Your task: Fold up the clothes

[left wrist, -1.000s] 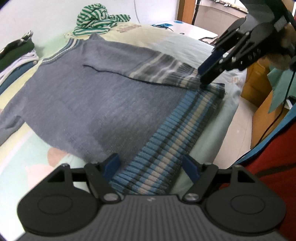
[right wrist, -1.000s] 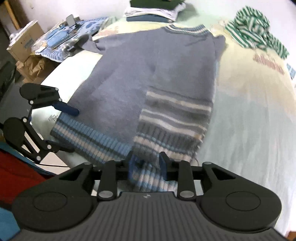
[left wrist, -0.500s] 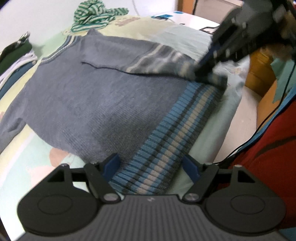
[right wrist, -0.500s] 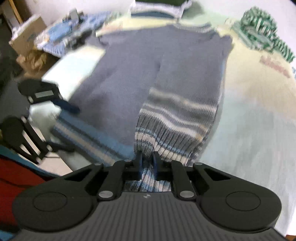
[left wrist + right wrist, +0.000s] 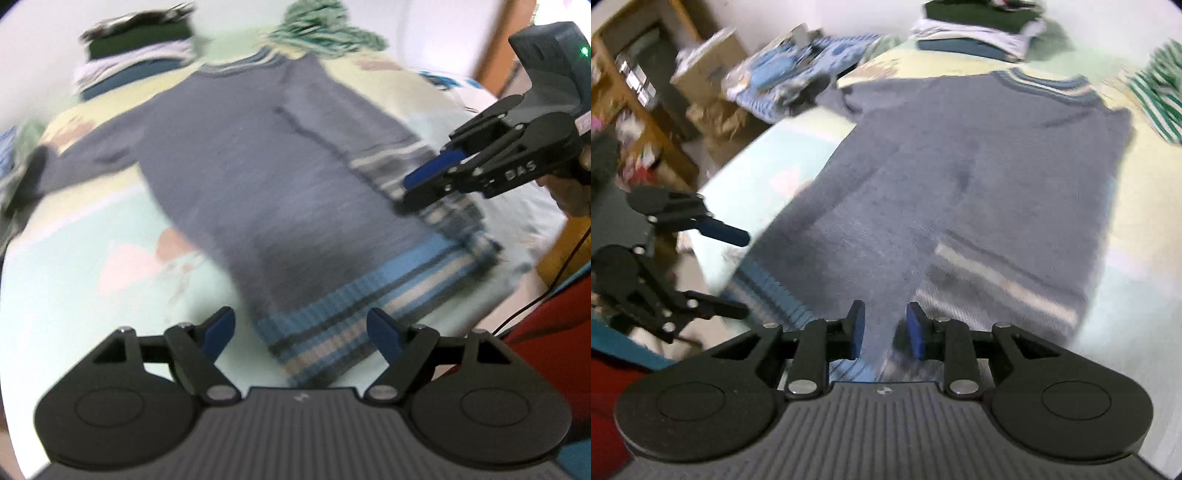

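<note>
A grey-blue knitted sweater [image 5: 258,166] lies flat on the bed, collar far, striped hem [image 5: 351,306] near. Its right sleeve is folded down over the body, and the striped cuff [image 5: 997,288] rests near the hem. My left gripper [image 5: 301,332] is open, hovering over the hem's left end with nothing between its fingers. It also shows at the left of the right wrist view as the left gripper [image 5: 735,273], beside the bed edge. My right gripper [image 5: 886,330] is open just above the cuff and hem; seen from the left it is the right gripper [image 5: 413,188] over the cuff.
A stack of folded clothes [image 5: 979,29] sits at the bed's far end. A green-and-white striped garment [image 5: 325,26] is bunched beyond the collar. Cardboard boxes [image 5: 709,70] and blue clutter [image 5: 798,70] stand past the left bed edge. A person's red clothing [image 5: 546,314] is close on the right.
My right gripper was shut on the sleeve cuff and has opened, leaving the cuff lying on the sweater. My left gripper swung so its view now faces the collar.
</note>
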The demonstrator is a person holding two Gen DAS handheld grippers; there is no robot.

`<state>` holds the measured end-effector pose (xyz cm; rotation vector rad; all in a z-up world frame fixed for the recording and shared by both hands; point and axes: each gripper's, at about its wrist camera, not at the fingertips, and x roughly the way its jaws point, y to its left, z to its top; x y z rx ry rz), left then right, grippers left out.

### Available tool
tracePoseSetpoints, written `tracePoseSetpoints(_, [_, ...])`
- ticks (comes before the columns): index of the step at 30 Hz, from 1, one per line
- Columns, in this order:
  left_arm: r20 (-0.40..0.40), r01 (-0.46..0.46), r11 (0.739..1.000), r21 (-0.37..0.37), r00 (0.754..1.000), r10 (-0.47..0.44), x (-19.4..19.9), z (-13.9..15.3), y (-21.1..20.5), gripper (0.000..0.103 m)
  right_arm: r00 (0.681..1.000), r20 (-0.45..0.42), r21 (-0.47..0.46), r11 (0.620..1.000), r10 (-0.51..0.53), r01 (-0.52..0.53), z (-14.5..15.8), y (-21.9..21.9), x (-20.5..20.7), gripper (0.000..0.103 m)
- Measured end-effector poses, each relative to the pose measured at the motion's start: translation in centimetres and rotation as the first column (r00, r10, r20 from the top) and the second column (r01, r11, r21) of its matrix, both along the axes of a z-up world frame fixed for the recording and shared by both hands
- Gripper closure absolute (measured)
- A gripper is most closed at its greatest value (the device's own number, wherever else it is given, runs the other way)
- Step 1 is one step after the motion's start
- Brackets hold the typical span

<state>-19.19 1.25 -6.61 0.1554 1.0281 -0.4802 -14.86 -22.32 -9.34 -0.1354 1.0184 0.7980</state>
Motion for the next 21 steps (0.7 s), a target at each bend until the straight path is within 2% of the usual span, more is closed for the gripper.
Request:
tracePoseSetpoints(3, [-0.026, -0.077, 0.997, -0.028, 0.997, 0.076, -0.3, -0.7, 0.3, 0.024, 0.999, -0.004, 0.043, 0.998, 0.044, -0.044, 0.1, 1.7, 1.2, 0.074])
tracePoseSetpoints(8, [-0.048, -0.188, 0.977, -0.1, 0.982, 0.184, -1.0, -1.3, 0.8, 0.023, 0.992, -0.004, 0.097, 0.987, 0.128, -0.127, 0.5, 6.2, 3.1, 0.072])
tracePoseSetpoints(12, [-0.056, -0.247, 0.957, -0.15, 0.969, 0.241, -0.4, -1.6, 0.7, 0.024, 0.988, 0.008, 0.04, 0.987, 0.154, -0.154, -0.2, 9.3, 3.5, 0.068])
tracePoseSetpoints(13, [-0.058, -0.255, 0.954, -0.156, 0.967, 0.249, -0.3, -1.7, 0.7, 0.025, 0.987, 0.011, 0.026, 0.987, 0.16, -0.16, -0.4, 10.1, 3.6, 0.069])
tracePoseSetpoints(16, [-0.041, -0.267, 0.951, -0.154, 0.964, 0.264, -0.5, -1.4, 0.8, 0.038, 0.984, 0.021, -0.012, 0.984, 0.178, -0.177, -0.8, 12.1, 3.9, 0.093])
tracePoseSetpoints(18, [-0.029, -0.28, 0.949, -0.142, 0.96, 0.279, -0.6, -1.2, 1.0, 0.068, 0.986, 0.021, 0.014, 0.986, 0.165, -0.166, -0.6, 10.8, 4.0, 0.094])
tracePoseSetpoints(19, [-0.024, -0.287, 0.949, -0.131, 0.958, 0.286, -0.6, -1.1, 1.1, 0.074, 0.989, 0.006, 0.02, 0.989, 0.149, -0.149, -0.7, 10.0, 4.2, 0.094])
tracePoseSetpoints(21, [-0.016, -0.287, 0.95, -0.125, 0.958, 0.287, -0.7, -0.8, 1.3, 0.077, 0.993, -0.041, 0.023, 0.994, 0.108, -0.107, -1.3, 8.3, 4.7, 0.093])
